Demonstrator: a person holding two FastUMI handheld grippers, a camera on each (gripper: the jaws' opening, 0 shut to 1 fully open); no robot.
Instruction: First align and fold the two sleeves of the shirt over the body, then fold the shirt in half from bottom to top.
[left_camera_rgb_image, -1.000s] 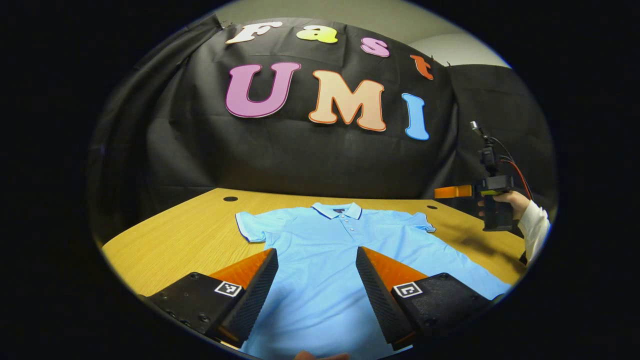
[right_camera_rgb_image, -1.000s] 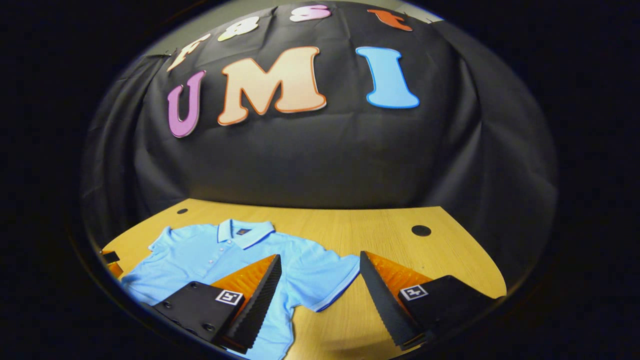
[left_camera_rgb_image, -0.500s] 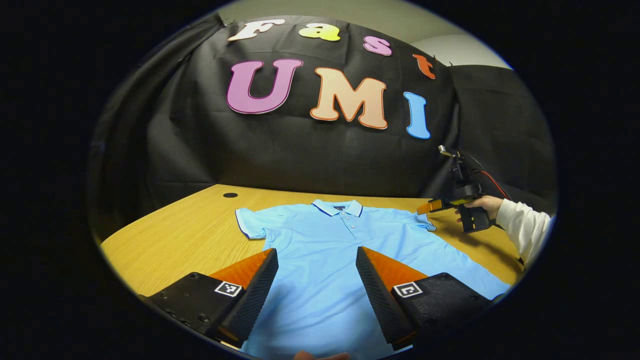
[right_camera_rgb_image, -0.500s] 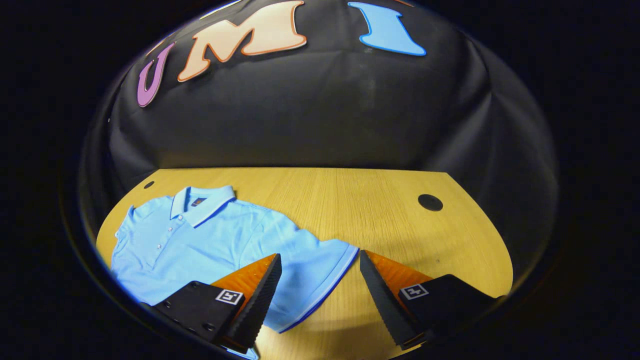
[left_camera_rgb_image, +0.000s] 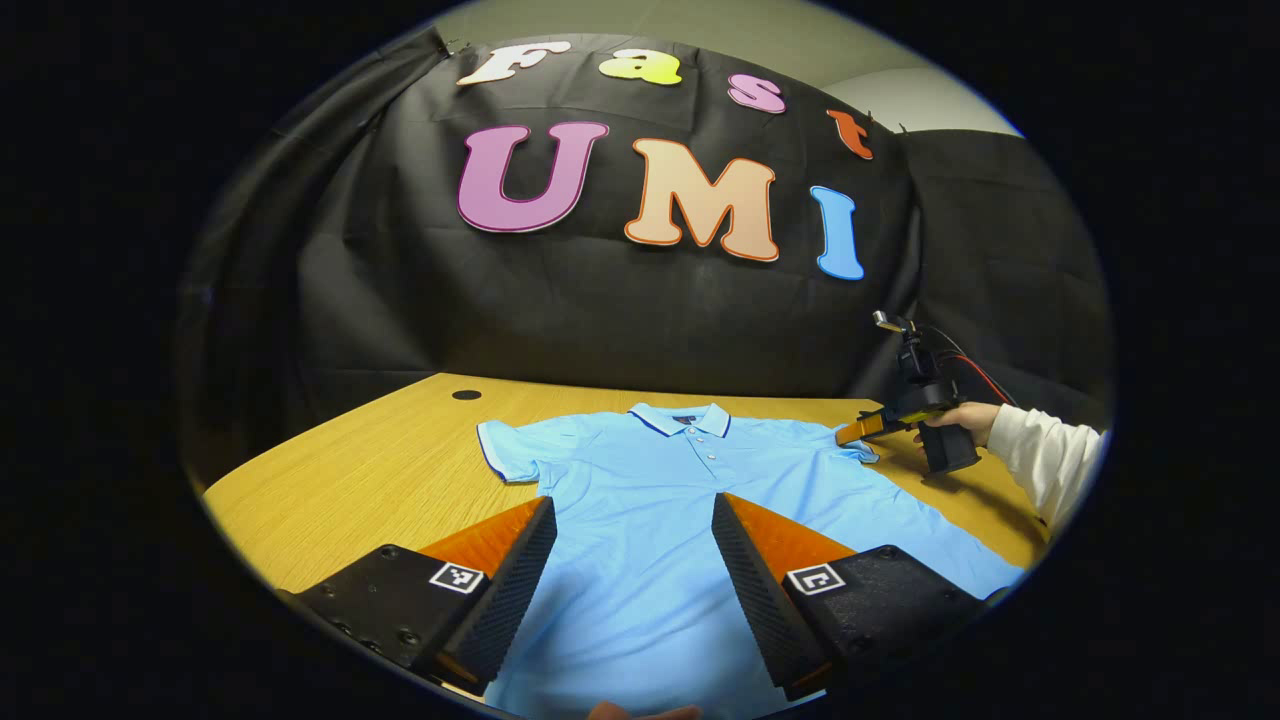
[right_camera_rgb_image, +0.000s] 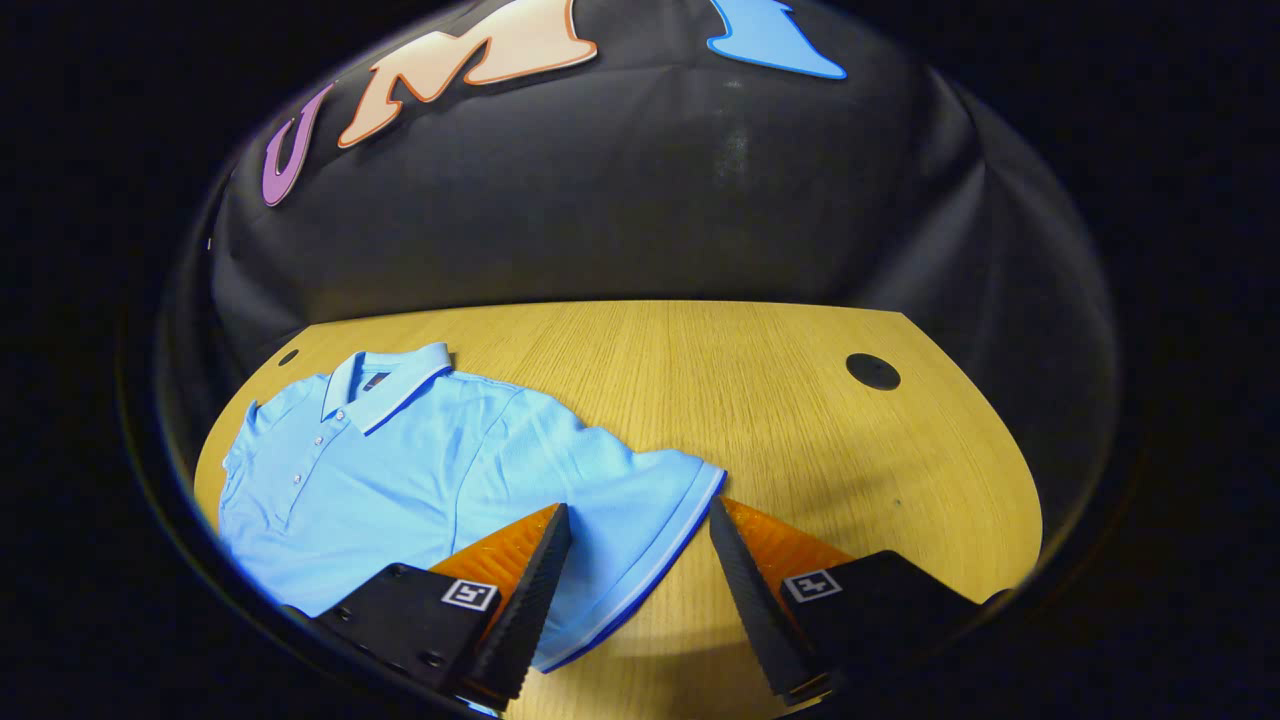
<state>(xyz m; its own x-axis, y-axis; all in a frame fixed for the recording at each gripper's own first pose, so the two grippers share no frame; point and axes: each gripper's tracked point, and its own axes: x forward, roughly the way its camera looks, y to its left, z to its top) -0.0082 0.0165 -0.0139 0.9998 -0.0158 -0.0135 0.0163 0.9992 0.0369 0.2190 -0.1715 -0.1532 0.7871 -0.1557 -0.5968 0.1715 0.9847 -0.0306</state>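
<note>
On the wooden desk (left_camera_rgb_image: 370, 470) a light blue polo shirt (left_camera_rgb_image: 660, 500) lay flat and face up, its collar (left_camera_rgb_image: 682, 418) toward the black cloth wall and both short sleeves spread out to the sides, neither folded over the body. In the left gripper view, the left gripper (left_camera_rgb_image: 633, 520) hung above the lower middle of the shirt's body with its jaws wide apart and nothing between them; whether it touched the fabric could not be told. Farther off in that view, the right gripper (left_camera_rgb_image: 862, 428) was held by a hand (left_camera_rgb_image: 962, 420) in a white sleeve (left_camera_rgb_image: 1045, 462), its tip just at the shirt's right sleeve (left_camera_rgb_image: 850, 445). In the right gripper view, the right gripper (right_camera_rgb_image: 637, 528) sat low over that sleeve (right_camera_rgb_image: 640, 500), jaws wide, with the sleeve's dark-trimmed hem running between the 2 fingers; 1 finger stood over the cloth, the other over bare desk (right_camera_rgb_image: 800, 420). The jaws were not closed on the fabric. A round dark hole (right_camera_rgb_image: 872, 371) marked the desk near its far right corner.
</note>
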